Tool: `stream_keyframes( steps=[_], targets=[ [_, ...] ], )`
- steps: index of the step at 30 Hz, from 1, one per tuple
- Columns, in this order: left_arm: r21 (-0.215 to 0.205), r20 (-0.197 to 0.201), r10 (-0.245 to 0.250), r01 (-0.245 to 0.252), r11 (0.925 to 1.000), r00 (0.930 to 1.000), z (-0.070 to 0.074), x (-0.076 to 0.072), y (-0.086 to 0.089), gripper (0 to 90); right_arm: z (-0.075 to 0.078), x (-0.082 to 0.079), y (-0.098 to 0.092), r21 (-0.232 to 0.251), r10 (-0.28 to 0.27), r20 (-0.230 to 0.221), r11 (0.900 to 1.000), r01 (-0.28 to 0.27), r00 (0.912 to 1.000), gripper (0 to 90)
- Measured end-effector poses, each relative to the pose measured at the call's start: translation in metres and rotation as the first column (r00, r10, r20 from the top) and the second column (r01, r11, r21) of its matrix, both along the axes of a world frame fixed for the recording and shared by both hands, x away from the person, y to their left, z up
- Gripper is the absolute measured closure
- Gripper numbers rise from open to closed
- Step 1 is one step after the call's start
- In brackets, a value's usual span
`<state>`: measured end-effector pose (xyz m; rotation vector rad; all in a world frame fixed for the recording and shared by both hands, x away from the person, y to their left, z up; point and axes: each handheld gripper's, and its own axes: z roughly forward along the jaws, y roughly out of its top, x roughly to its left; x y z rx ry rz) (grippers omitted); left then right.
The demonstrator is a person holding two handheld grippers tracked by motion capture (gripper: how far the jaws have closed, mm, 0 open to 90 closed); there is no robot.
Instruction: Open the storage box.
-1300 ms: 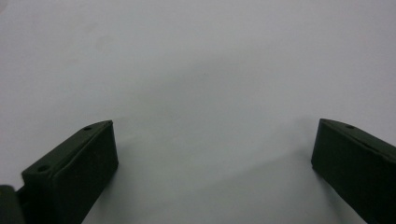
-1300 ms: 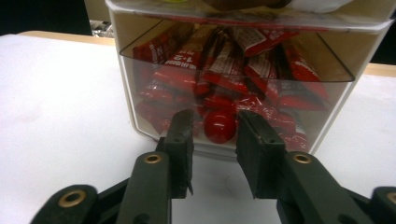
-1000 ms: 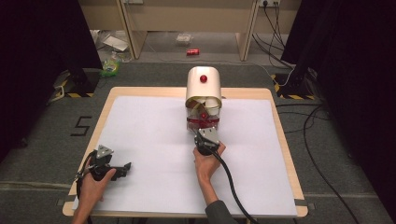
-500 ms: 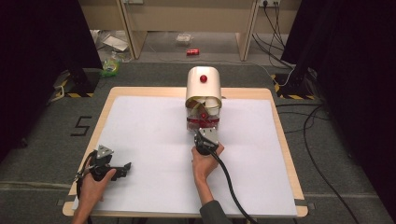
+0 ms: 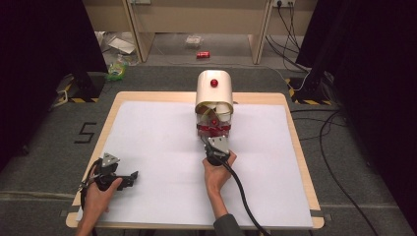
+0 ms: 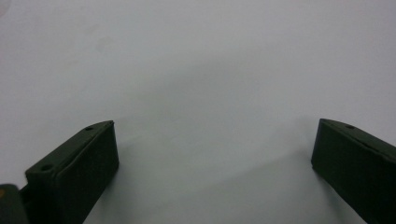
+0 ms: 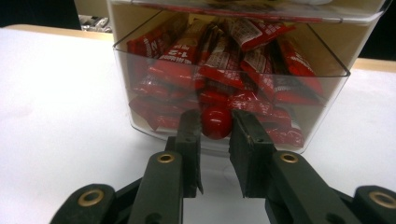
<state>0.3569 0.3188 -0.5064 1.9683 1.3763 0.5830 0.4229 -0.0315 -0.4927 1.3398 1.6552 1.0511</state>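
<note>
the right gripper (image 7: pixel 215 122) sits at the front of the cream dispenser (image 5: pixel 214 88), its two black jaws closed on the red knob (image 7: pixel 216 122) of the clear drawer (image 7: pixel 140 93), one pad on each side of the knob. the jaws have just been closing, and the knob lies between them. the drawer stands at the far middle of the white table (image 5: pixel 147 128) and is packed with red snack packets (image 7: pixel 243 60). a second red knob (image 5: pixel 214 82) shows on the dispenser's curved top. the left gripper (image 5: pixel 129 179) rests low near the table's left front corner, its jaws wide apart with nothing between them, only bare white surface.
</note>
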Motion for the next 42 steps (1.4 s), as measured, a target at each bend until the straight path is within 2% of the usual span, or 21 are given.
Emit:
stream_keyframes(
  steps=[4, 5, 6, 7, 8, 9, 10, 11, 12, 14, 17, 18, 30, 33, 35, 36, 37, 42],
  targets=[
    [0.0, 0.0, 0.0, 0.0, 1.0, 1.0, 0.0, 0.0, 0.0, 0.2, 0.0, -0.004, -0.001, -0.009, 0.005, -0.001, 1.0, -0.005, 1.0, 74.8],
    [0.001, 0.0, -0.001, 0.001, 1.0, 1.0, 0.0, 0.0, 0.0, 0.2, 0.0, -0.006, -0.002, -0.005, 0.006, -0.002, 1.0, -0.006, 1.0, 77.6],
    [0.001, 0.0, -0.001, 0.001, 1.0, 1.0, 0.0, 0.0, 0.0, 0.2, 0.001, -0.009, -0.002, -0.009, 0.009, 0.013, 1.0, -0.009, 0.9999, 90.0],
    [0.001, 0.001, -0.001, 0.001, 1.0, 1.0, 0.0, 0.0, 0.0, 0.2, 0.0, -0.011, -0.002, -0.008, 0.033, 0.017, 0.999, -0.033, 0.9993, 89.3],
    [0.001, 0.001, -0.002, 0.002, 1.0, 1.0, 0.0, 0.0, 0.0, 0.2, 0.0, -0.011, -0.001, -0.013, 0.05, 0.0, 0.999, -0.05, 0.9988, 88.1],
    [0.001, 0.001, -0.001, 0.001, 1.0, 1.0, 0.0, 0.0, 0.0, 0.3, 0.0, -0.01, -0.001, -0.002, 0.045, -0.014, 0.999, -0.045, 0.9989, 85.1],
    [0.001, 0.002, -0.002, 0.002, 1.0, 1.0, 0.0, 0.0, 0.0, 0.3, 0.001, -0.01, -0.002, 0.041, 0.03, -0.01, 0.999, -0.029, 0.9995, 82.7],
    [0.001, 0.002, -0.002, 0.002, 1.0, 1.0, 0.0, 0.0, 0.0, 0.5, 0.001, -0.01, -0.002, 0.041, 0.03, -0.01, 0.999, -0.029, 0.9995, 82.7],
    [0.001, 0.002, -0.002, 0.002, 1.0, 1.0, 0.0, 0.0, 0.0, 0.5, 0.002, -0.01, -0.003, 0.061, 0.012, 0.0, 0.998, -0.012, 0.9999, 78.4],
    [-0.001, -0.001, -0.001, 0.001, 1.0, 1.0, 0.0, 0.0, 0.0, 0.3, 0.004, -0.01, -0.005, 0.054, -0.004, 0.005, 0.999, 0.003, 1.0, 75.9],
    [0.001, 0.002, -0.002, 0.002, 1.0, 1.0, 0.0, 0.0, 0.0, 0.5, 0.003, -0.007, -0.007, 0.068, -0.017, -0.002, 0.998, 0.017, 0.9998, 74.1],
    [0.0, 0.0, -0.002, 0.002, 1.0, 1.0, 0.0, 0.0, 0.0, 0.4, 0.002, -0.005, -0.006, 0.086, -0.017, -0.008, 0.996, 0.018, 0.9998, 74.1],
    [0.0, 0.0, -0.002, 0.002, 1.0, 1.0, 0.0, 0.0, 0.0, 0.4, 0.001, 0.002, 0.002, 0.055, -0.044, -0.01, 0.997, 0.044, 0.999, 71.4],
    [0.001, 0.002, -0.002, 0.002, 1.0, 1.0, 0.0, 0.0, 0.0, 0.5, 0.0, 0.002, 0.007, 0.031, -0.06, -0.009, 0.998, 0.061, 0.9981, 69.8],
    [0.0, 0.002, -0.002, 0.002, 1.0, 1.0, 0.0, 0.0, 0.0, 0.4, 0.0, 0.002, 0.009, 0.03, -0.069, -0.009, 0.997, 0.07, 0.9976, 69.9],
    [0.001, 0.002, -0.002, 0.002, 1.0, 1.0, 0.0, 0.0, 0.0, 0.5, 0.0, 0.002, 0.009, 0.022, -0.071, -0.008, 0.997, 0.071, 0.9974, 73.1],
    [0.002, 0.003, -0.003, 0.003, 1.0, 1.0, 0.0, 0.0, 0.0, 0.5, 0.0, 0.003, 0.008, -0.003, -0.07, -0.005, 0.998, 0.07, 0.9976, 74.1],
    [0.001, 0.003, -0.002, 0.002, 1.0, 1.0, 0.0, 0.0, 0.0, 0.6, 0.001, 0.003, 0.006, -0.022, -0.052, -0.009, 0.998, 0.052, 0.9986, 74.1]
  ],
)
